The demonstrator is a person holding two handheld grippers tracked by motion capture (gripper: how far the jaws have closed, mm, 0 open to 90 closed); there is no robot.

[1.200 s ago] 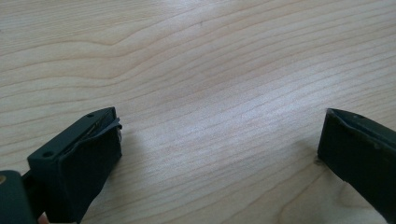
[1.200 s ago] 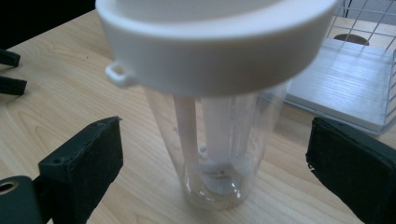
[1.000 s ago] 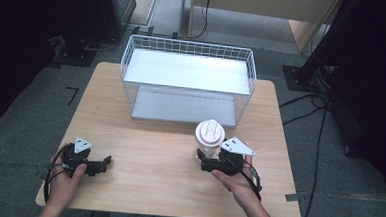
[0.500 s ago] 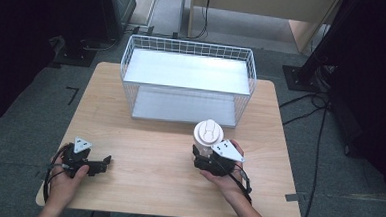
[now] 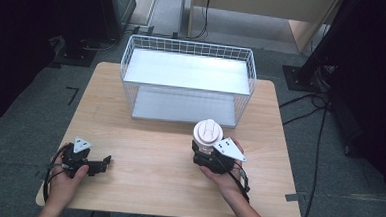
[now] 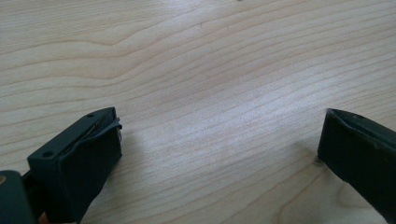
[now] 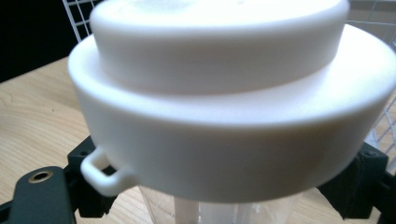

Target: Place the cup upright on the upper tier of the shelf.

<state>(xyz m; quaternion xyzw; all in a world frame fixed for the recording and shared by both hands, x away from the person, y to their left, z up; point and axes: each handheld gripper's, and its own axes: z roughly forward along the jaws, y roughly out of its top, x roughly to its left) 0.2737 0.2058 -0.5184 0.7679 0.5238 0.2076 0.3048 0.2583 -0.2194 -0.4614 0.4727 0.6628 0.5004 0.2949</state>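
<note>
Right gripper (image 5: 203, 153) is seen closed on the cup (image 5: 208, 135), just under its white lid (image 5: 208, 130). Its jaws have just been closing, with the cup between them. In the right gripper view the lid (image 7: 224, 93) is right up against the camera; the clear cup body (image 7: 219, 210) is seen below it, flanked on both sides by the black jaws. A small loop tab (image 7: 105, 175) sticks out of the lid rim at lower left in that view.

The cup is upright on the table (image 5: 143, 151), right of centre, just in front of the wire basket (image 5: 187, 78) and apart from it. The basket wire (image 7: 77, 18) is glimpsed behind the lid in the right gripper view. The right hand (image 5: 225, 175) is wrapped around the gripper body from behind, with the grey plate (image 5: 229, 149) on top.

Left gripper (image 5: 105, 163) is held low over the table near the front left corner, well apart from the cup. Its jaws are spread wide, with nothing between them. In the left gripper view bare wood (image 6: 210, 93) is seen between the two black jaws, which sit close to the surface; actual contact with the table cannot be told. The left hand (image 5: 67, 177) grips it from behind, and a grey plate (image 5: 81, 144) is on top.

The basket is set at the back of the table, a white shelf (image 5: 183, 70) inside it with a lower level visible beneath.
</note>
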